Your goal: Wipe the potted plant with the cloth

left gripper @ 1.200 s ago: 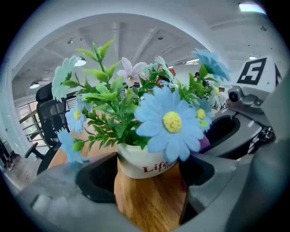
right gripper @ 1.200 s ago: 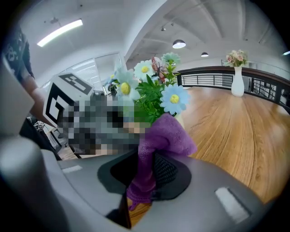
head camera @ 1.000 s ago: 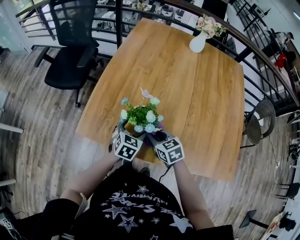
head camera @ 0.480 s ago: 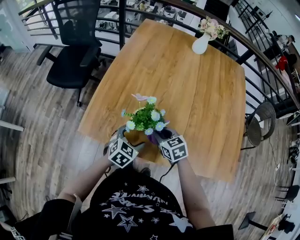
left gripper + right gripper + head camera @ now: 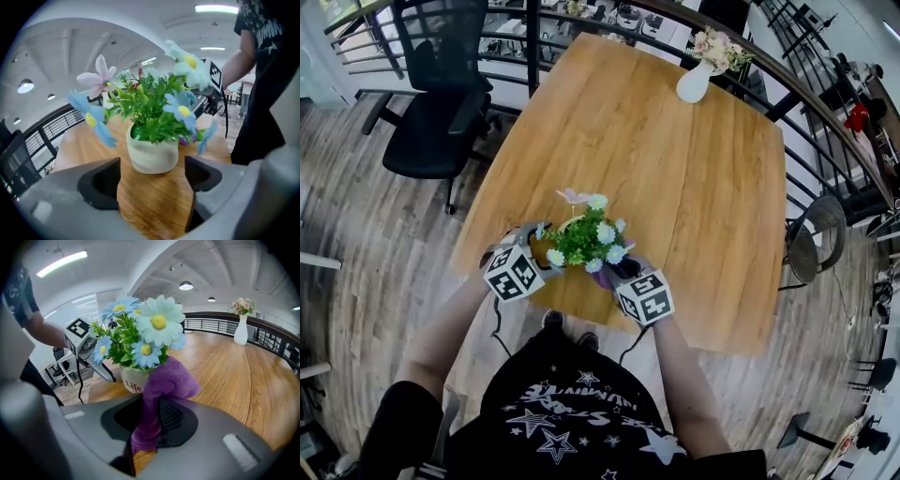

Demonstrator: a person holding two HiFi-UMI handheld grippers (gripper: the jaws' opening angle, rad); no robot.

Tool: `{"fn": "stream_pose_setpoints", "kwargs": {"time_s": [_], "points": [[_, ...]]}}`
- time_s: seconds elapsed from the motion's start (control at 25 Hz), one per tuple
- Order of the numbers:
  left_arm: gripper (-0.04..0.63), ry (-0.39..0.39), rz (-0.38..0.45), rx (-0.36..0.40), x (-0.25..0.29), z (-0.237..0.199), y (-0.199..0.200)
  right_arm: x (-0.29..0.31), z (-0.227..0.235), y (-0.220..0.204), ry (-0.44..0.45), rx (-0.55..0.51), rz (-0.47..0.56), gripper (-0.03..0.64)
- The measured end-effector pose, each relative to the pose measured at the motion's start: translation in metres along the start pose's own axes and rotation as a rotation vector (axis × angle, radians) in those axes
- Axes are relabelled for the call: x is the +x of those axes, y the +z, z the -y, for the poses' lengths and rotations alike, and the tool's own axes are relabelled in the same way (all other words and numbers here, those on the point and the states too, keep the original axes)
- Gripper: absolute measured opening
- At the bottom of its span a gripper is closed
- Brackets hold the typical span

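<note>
While the head view shows only the left gripper (image 5: 538, 249) and right gripper (image 5: 615, 271) flanking the potted plant (image 5: 581, 239) on the table (image 5: 675, 159), their own views add detail. The left one, jaws spread wide with nothing between, sits just short of the plant's pot. The right one pinches a purple cloth (image 5: 171, 380) bunched against the plant's lower blooms, where the pot's lettering shows.
</note>
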State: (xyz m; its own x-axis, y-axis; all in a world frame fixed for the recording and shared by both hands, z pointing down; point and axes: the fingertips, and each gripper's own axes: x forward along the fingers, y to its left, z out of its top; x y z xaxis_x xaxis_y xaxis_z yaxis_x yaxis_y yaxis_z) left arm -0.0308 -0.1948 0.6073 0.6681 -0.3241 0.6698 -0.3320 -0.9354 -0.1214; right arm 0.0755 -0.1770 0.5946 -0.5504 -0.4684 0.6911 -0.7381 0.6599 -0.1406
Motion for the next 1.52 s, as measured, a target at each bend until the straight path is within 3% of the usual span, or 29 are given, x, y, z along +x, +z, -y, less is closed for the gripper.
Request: {"fn": "stream_pose_setpoints", "kwargs": {"time_s": [0.2,0.32,0.44,1.28,1.52], "points": [[0.437,-0.055,0.019,0.120,0.005,-0.014,0.012,0.004,0.003,0.003,-0.001,-0.008,-0.010,0.082],[0.436,-0.109,0.026,0.154,0.011,-0.010,0.020,0.004,0.005,0.003,-0.001,-0.023,-0.015,0.082],[0.393,-0.134,0.025,0.155,0.013,-0.006,0.022,0.005,0.006,0.003,-0.007,-0.054,-0.018,0.083],[0.388,0.098,0.013,-0.071,0.024,0.004,0.031,0.010,-0.022,-0.002,0.065,-0.051,-0.005,0.081],[0.388,0.194,0.013,-0.152,0.026,0.006,0.035,0.010,-0.046,-0.003,0.144,-0.102,-0.022,0.081]]}}
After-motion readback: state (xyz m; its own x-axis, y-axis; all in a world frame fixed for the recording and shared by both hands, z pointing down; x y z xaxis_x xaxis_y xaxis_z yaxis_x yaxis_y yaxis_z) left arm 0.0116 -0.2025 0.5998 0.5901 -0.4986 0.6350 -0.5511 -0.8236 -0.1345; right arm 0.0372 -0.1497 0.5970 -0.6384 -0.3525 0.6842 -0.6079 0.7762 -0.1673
